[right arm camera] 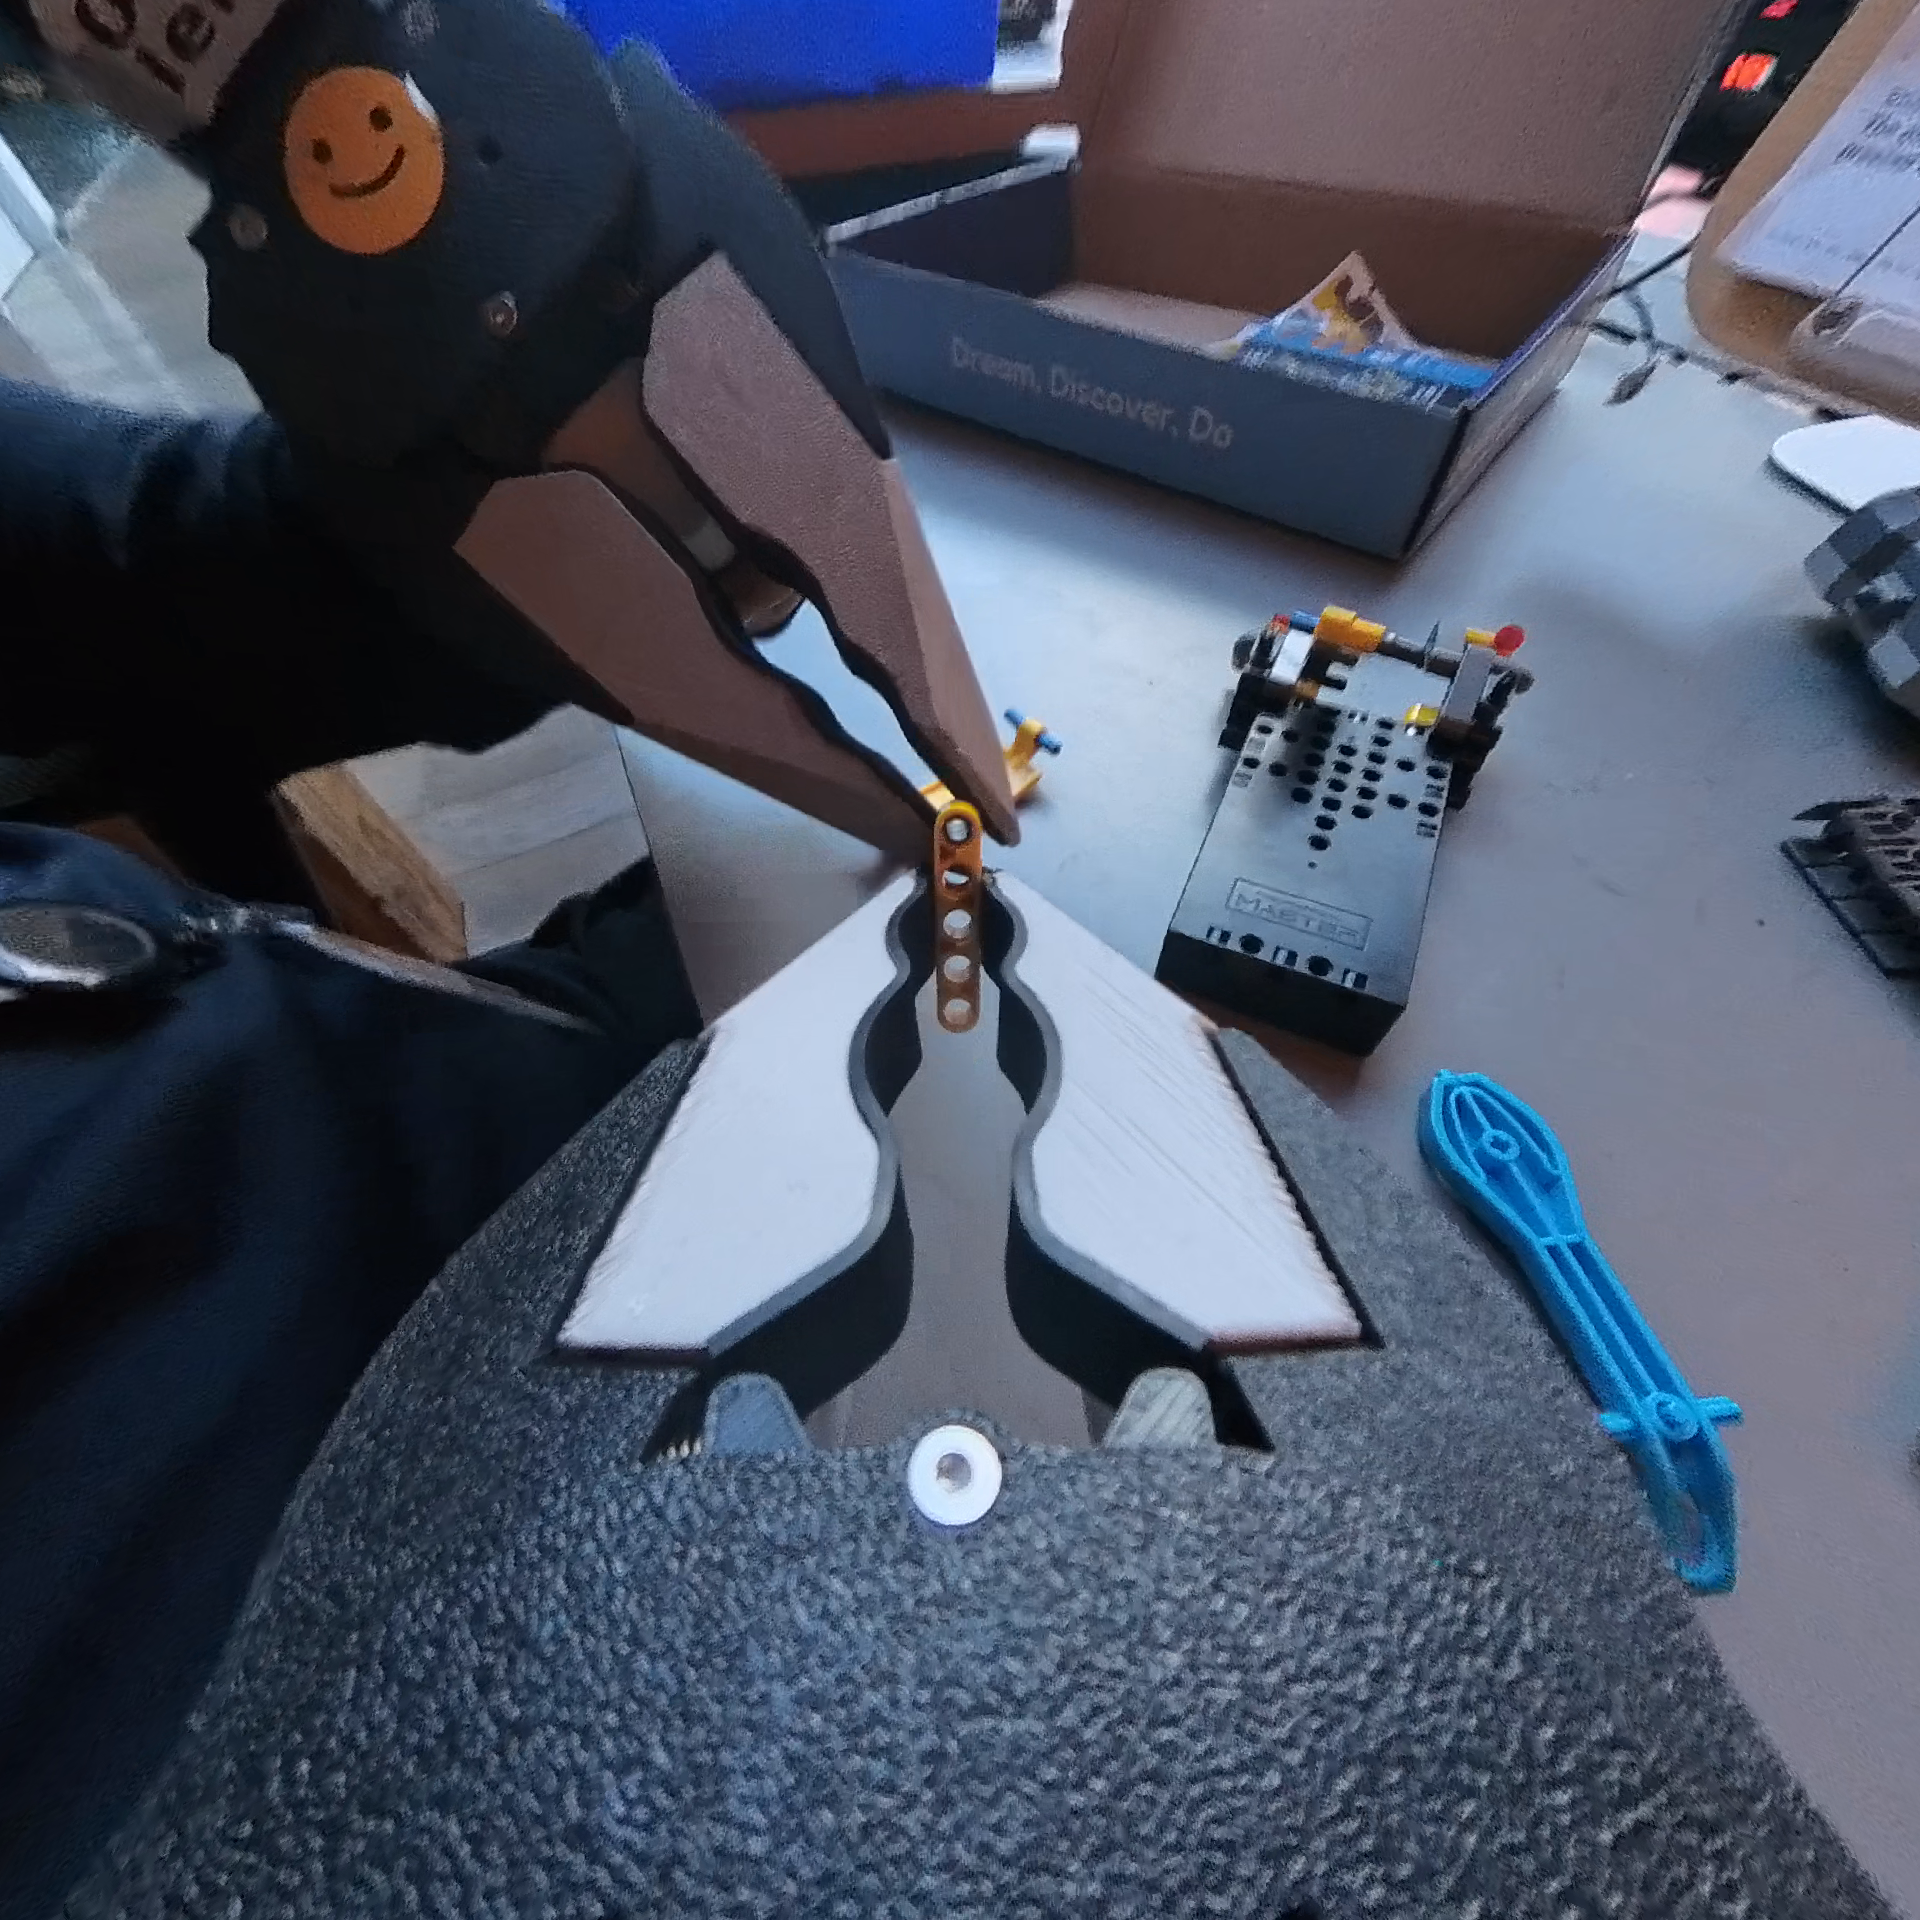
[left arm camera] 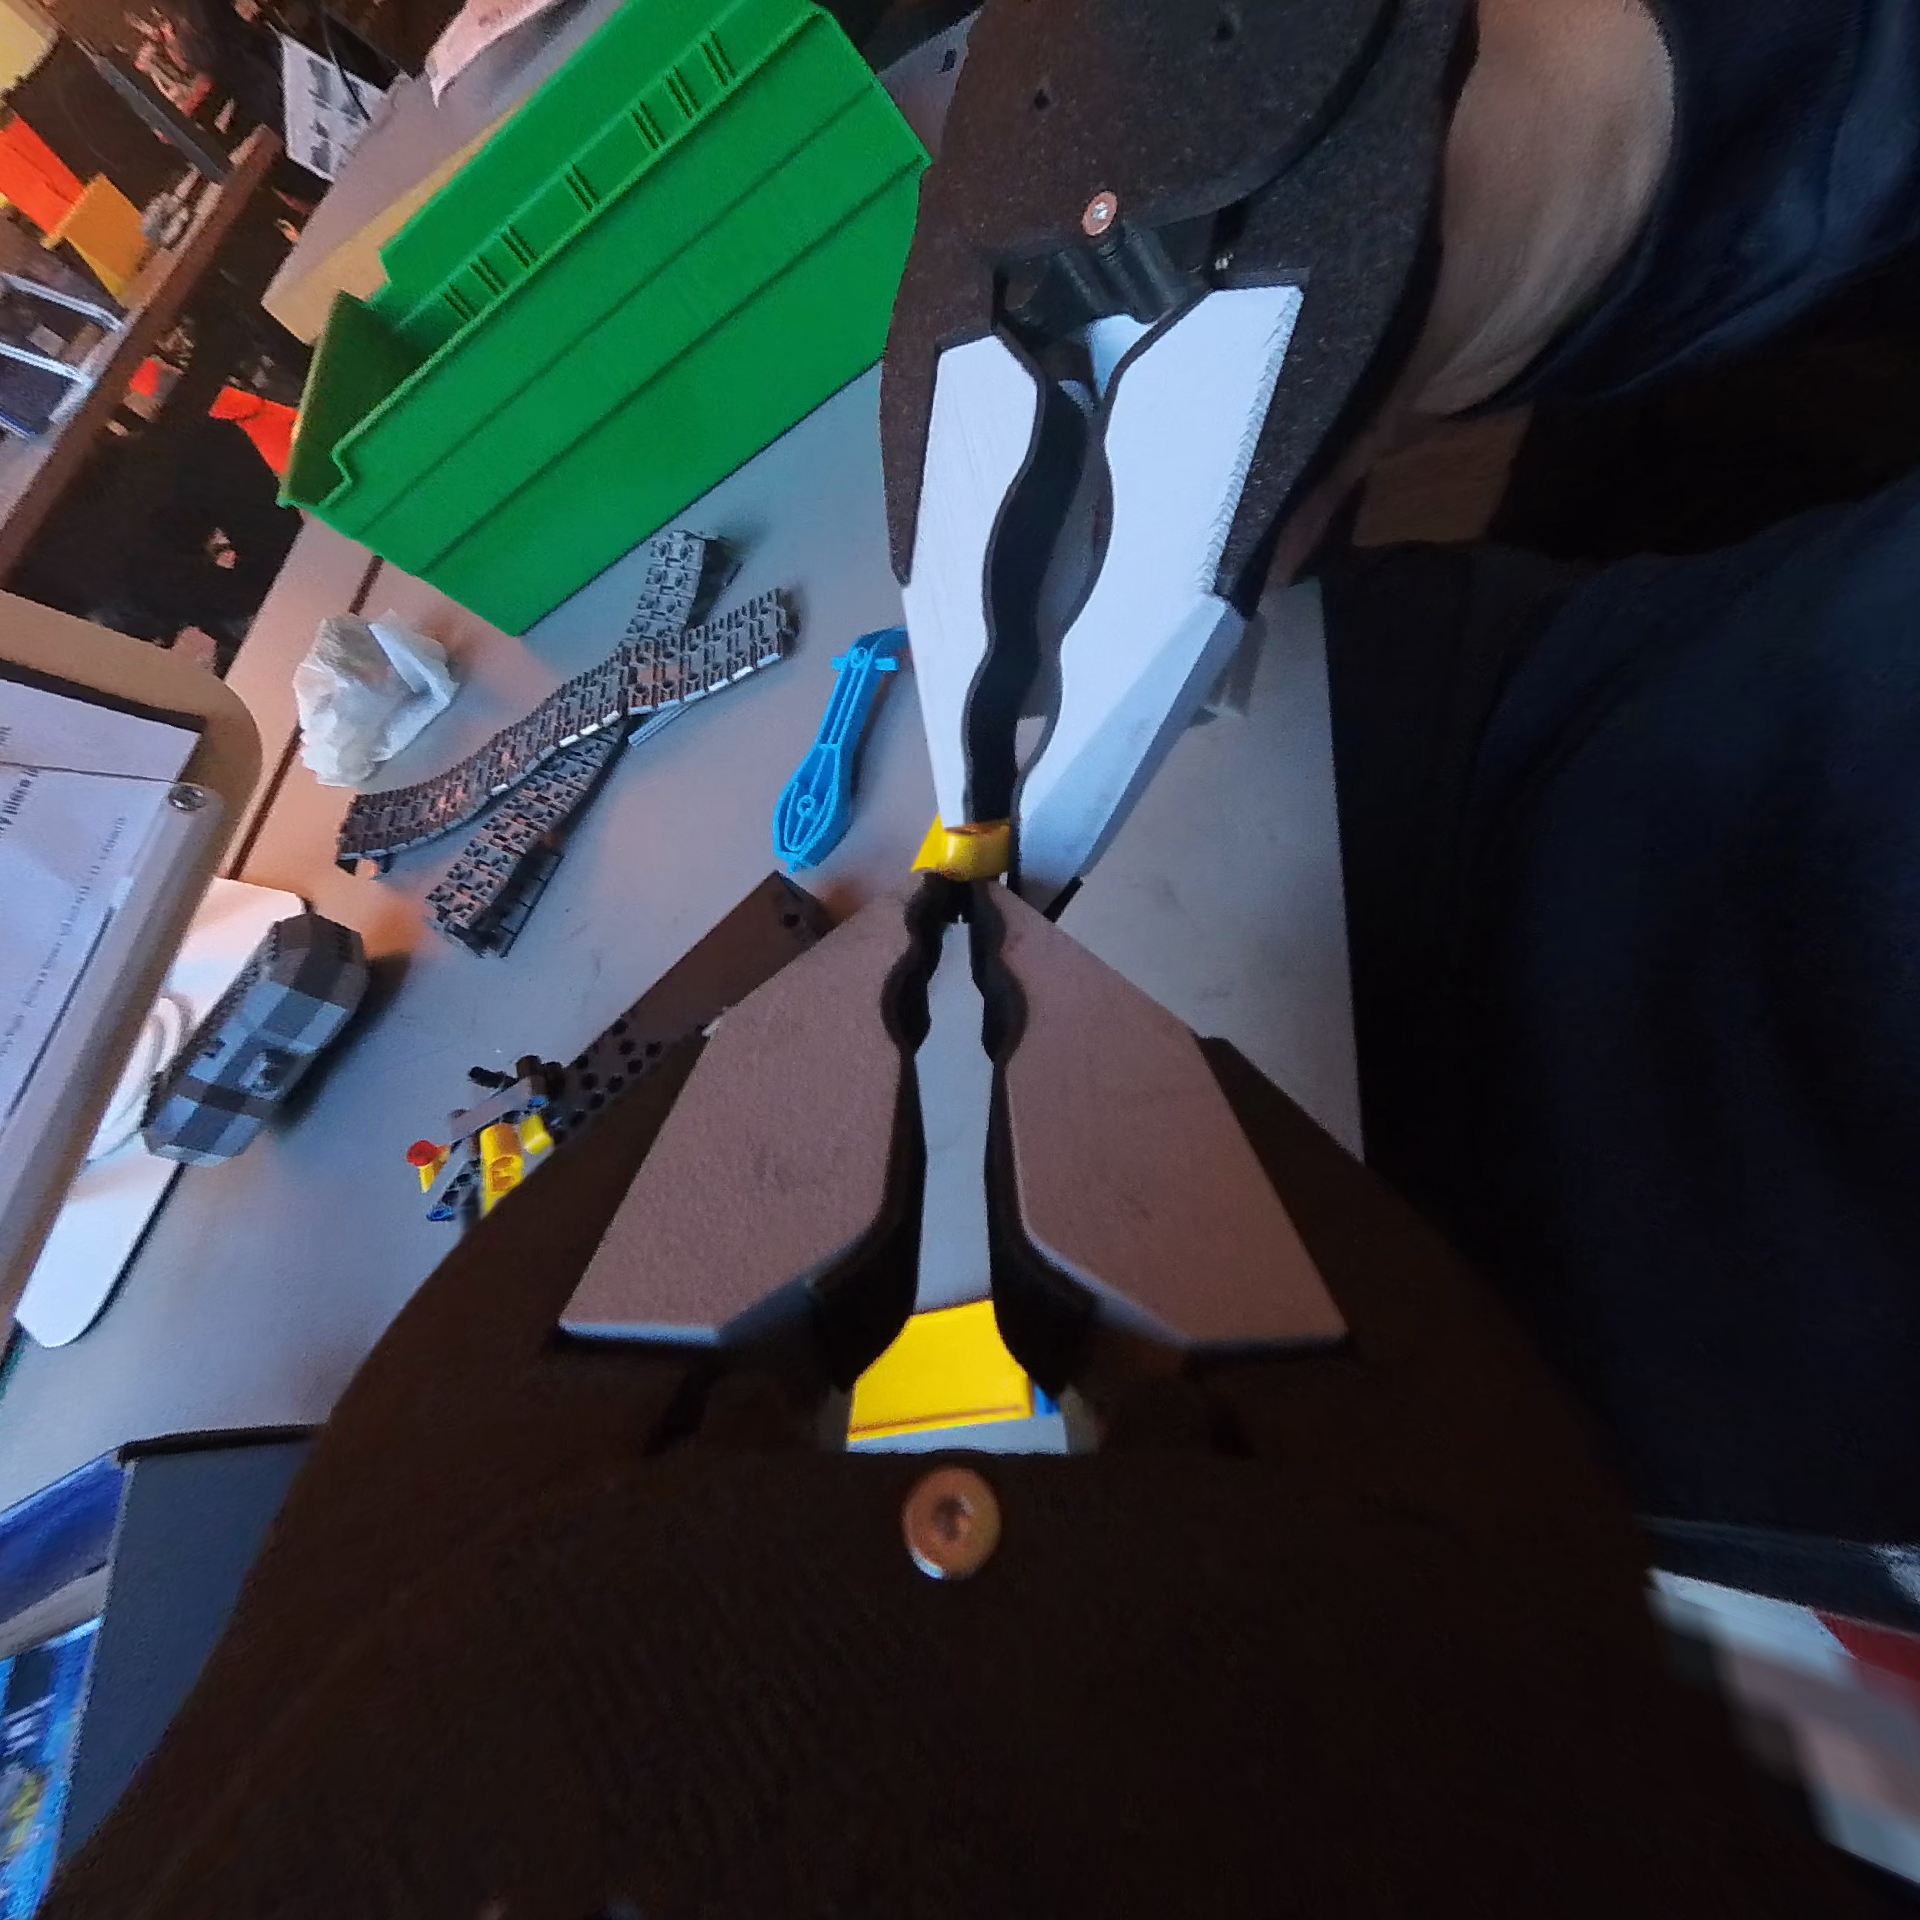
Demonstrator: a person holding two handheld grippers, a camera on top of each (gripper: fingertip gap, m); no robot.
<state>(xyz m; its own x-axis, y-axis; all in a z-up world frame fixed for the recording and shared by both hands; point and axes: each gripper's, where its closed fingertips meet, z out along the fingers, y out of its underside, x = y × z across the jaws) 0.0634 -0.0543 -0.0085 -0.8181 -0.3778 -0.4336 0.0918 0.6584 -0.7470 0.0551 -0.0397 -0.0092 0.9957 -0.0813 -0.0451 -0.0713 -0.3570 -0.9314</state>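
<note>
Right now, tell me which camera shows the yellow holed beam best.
The right wrist view: the yellow holed beam shows lengthwise with its row of holes, pinched between the right claw fingertips, the left claw at its far end. The left wrist view shows only a short yellow end between the claws.

Two close wrist views facing each other over the grey table point(right arm camera: 1558, 935), sharing the yellow beam point(right arm camera: 957, 925)

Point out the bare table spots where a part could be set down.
Bare grey table lies between the open box and the black block. Another patch lies between the tracks and the blue tool. Crowded where both grippers' fingers meet on the yellow beam.
</note>
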